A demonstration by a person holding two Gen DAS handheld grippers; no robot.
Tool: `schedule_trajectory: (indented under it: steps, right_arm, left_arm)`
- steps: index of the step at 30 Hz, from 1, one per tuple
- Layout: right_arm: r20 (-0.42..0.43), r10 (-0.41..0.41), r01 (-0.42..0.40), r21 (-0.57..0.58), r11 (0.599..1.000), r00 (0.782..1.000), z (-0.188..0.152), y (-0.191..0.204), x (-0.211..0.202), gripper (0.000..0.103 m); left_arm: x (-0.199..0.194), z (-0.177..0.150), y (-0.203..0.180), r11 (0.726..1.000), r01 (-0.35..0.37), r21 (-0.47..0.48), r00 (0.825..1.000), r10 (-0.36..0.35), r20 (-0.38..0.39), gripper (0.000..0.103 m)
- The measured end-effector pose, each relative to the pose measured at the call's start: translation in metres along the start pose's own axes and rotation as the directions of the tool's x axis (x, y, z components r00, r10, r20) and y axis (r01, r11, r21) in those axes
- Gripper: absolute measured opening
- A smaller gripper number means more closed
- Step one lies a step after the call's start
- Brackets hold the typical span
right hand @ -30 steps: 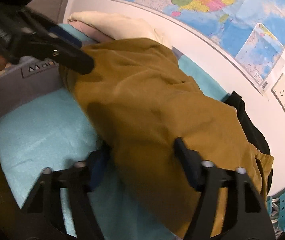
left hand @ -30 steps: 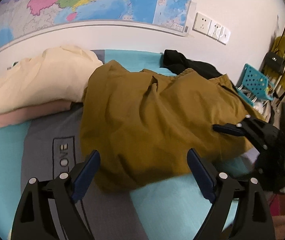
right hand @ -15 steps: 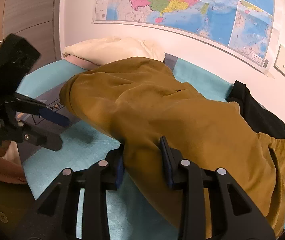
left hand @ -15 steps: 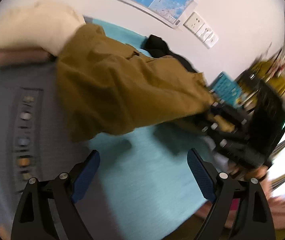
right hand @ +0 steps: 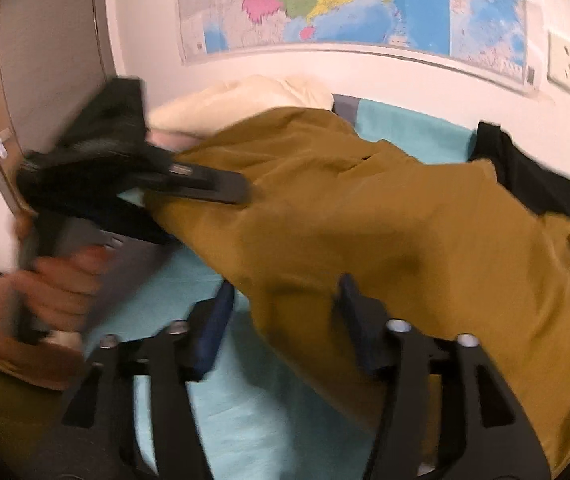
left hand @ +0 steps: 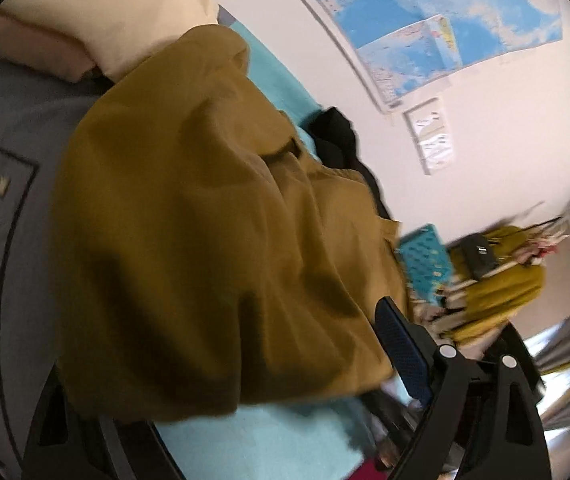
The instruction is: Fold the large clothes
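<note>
We are holding a gripper in each hand over a mustard garment [right hand: 385, 216] that is lying rumpled across a teal bedsheet [right hand: 269, 408]. At the garment's near edge our right gripper [right hand: 285, 320] is opening its jaws; the cloth's edge is sitting between them, and neither pad is pressing on it. At the garment's left end our left gripper [right hand: 205, 188] is reaching in, one finger lying over the cloth and the other under its edge; from its own camera only one blue pad [left hand: 403, 350] is showing, the other finger being hidden under the fabric, so we cannot tell whether it is clamping. Behind the garment a cream pillow [right hand: 245, 100] is resting, and at its far right corner a black garment [right hand: 525, 176] is lying against the wall.
</note>
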State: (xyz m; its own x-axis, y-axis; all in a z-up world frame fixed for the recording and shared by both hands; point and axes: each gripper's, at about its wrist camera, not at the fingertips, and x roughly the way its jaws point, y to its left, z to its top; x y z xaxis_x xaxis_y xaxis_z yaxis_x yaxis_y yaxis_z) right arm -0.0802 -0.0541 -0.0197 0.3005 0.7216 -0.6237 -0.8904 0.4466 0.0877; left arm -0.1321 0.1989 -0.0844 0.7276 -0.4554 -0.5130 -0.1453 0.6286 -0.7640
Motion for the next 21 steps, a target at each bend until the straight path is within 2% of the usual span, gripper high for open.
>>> schedule_trajectory:
  steps: [4, 6, 8, 11, 13, 16, 18, 21]
  right_arm:
    - [0.050, 0.086, -0.093, 0.162, 0.982, 0.995, -0.018, -0.027, -0.035, 0.063]
    - [0.081, 0.157, -0.174, 0.282, 0.944, 0.984, -0.035, -0.051, -0.056, 0.068]
    - [0.098, 0.170, -0.195, 0.409, 0.891, 0.981, -0.059, -0.074, -0.077, 0.072]
    - [0.072, 0.104, -0.127, 0.529, 0.839, 0.992, -0.090, -0.097, -0.097, 0.076]
    - [0.053, 0.032, -0.058, 0.622, 0.781, 0.998, -0.110, -0.114, -0.109, 0.077]
    - [0.050, -0.043, -0.005, 0.700, 0.715, 0.998, -0.121, -0.130, -0.114, 0.079]
    - [0.043, -0.093, 0.033, 0.725, 0.688, 0.995, -0.123, -0.137, -0.111, 0.079]
    - [0.065, -0.135, 0.043, 0.738, 0.673, 0.989, -0.121, -0.141, -0.105, 0.079]
  left_arm:
    - [0.019, 0.008, -0.012, 0.989, -0.120, 0.090, 0.993, 0.119, 0.023, 0.086]
    - [0.025, 0.009, -0.020, 0.974, -0.178, 0.140, 0.984, 0.175, 0.033, 0.083]
    - [0.027, 0.010, -0.022, 0.965, -0.215, 0.153, 0.977, 0.211, 0.041, 0.077]
    - [0.028, 0.011, -0.022, 0.954, -0.245, 0.172, 0.970, 0.240, 0.048, 0.069]
    - [0.029, 0.010, -0.025, 0.939, -0.273, 0.210, 0.962, 0.270, 0.047, 0.068]
    - [0.029, 0.011, -0.025, 0.938, -0.276, 0.212, 0.961, 0.273, 0.045, 0.068]
    - [0.029, 0.011, -0.025, 0.935, -0.279, 0.219, 0.960, 0.277, 0.041, 0.068]
    - [0.028, 0.011, -0.024, 0.931, -0.286, 0.226, 0.958, 0.285, 0.037, 0.068]
